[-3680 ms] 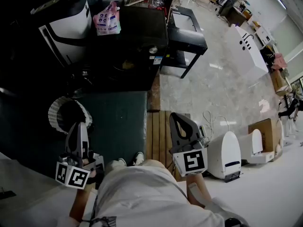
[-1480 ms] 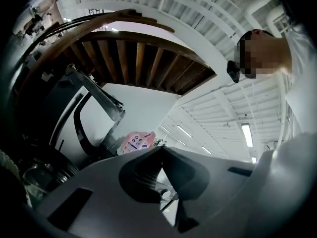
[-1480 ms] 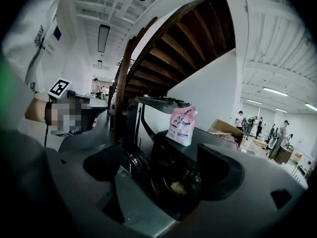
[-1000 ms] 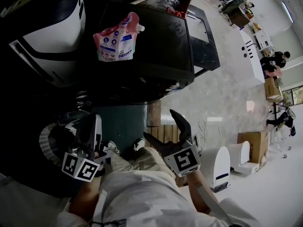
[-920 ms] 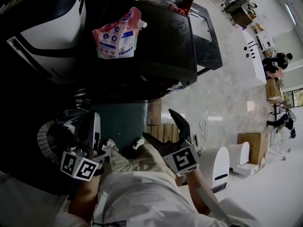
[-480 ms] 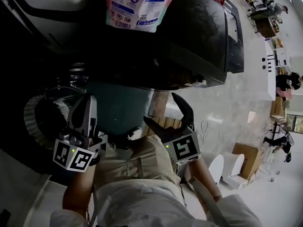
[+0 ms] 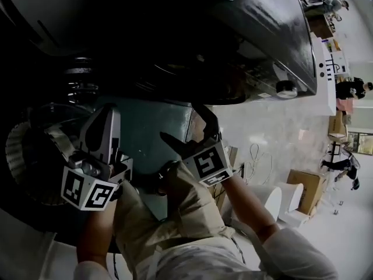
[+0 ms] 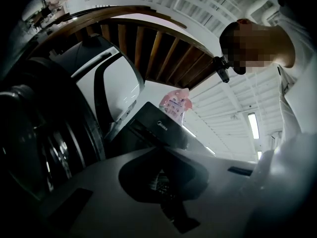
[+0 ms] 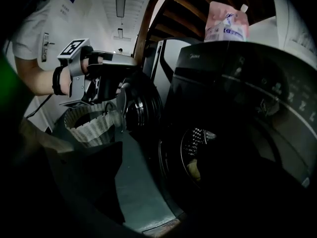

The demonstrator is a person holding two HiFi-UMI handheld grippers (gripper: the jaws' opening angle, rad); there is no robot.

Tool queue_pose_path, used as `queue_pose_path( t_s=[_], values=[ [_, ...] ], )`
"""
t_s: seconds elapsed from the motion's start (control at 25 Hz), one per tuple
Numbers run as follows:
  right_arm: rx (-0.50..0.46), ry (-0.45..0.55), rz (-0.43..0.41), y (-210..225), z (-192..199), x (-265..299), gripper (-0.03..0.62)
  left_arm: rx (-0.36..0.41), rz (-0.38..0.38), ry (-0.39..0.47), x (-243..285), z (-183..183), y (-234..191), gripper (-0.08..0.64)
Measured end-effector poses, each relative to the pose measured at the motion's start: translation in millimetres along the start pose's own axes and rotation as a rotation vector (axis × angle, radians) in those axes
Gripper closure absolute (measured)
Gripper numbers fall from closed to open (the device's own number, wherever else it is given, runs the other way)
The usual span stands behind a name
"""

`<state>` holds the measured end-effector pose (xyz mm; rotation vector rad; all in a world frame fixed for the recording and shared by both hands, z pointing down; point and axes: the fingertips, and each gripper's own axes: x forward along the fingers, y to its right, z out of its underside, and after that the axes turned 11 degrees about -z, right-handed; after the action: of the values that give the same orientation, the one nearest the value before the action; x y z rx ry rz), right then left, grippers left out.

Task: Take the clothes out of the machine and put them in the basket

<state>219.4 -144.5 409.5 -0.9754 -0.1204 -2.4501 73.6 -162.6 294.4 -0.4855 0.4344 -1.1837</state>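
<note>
The dark front-loading washing machine (image 7: 233, 69) fills the top of the head view. Its round door (image 9: 141, 108) stands swung open. Inside the drum (image 9: 200, 150) a pale yellowish piece of clothing (image 9: 193, 170) shows. The white slatted basket (image 9: 91, 123) stands on the teal mat to the left of the machine, its rim (image 7: 14, 150) at the head view's left edge. My right gripper (image 7: 189, 134) is open and empty, low in front of the drum opening. My left gripper (image 7: 105, 124) is shut with nothing in it and hovers over the basket.
A pink detergent pouch (image 9: 225, 21) lies on top of the machine. A white appliance (image 8: 116, 83) stands to the left of it. The teal mat (image 7: 154, 127) runs between basket and machine. My bent knee (image 7: 192, 197) is under the right gripper. Boxes and white units (image 7: 303, 185) sit far right.
The head has dropped closer to the machine, so the pouch has slid out of the top of the view. My right gripper moved left and forward toward the drum. The left stays over the basket.
</note>
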Motion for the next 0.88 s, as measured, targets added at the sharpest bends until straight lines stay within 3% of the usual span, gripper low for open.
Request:
queue_pose_path(
  t_s=[0.24, 0.36, 0.52, 0.88],
  values=[
    [-0.066, -0.019, 0.031, 32.3, 48.9, 64.3, 0.129, -0.001, 0.056, 0.035, 10.3, 59.6, -46.8, 0.546],
    [-0.05, -0.017, 0.063, 53.1, 79.5, 92.8, 0.129, 0.041, 0.119, -0.004, 14.2, 101.7, -54.5, 0.546],
    [-0.118, -0.019, 0.148, 101.7, 103.7, 132.0, 0.129, 0.081, 0.177, -0.004, 35.6, 144.5, -76.4, 0.546],
    [-0.255, -0.027, 0.269, 160.9, 137.1, 165.8, 0.129, 0.101, 0.251, 0.059, 50.2, 200.6, -108.3, 0.546]
  ],
)
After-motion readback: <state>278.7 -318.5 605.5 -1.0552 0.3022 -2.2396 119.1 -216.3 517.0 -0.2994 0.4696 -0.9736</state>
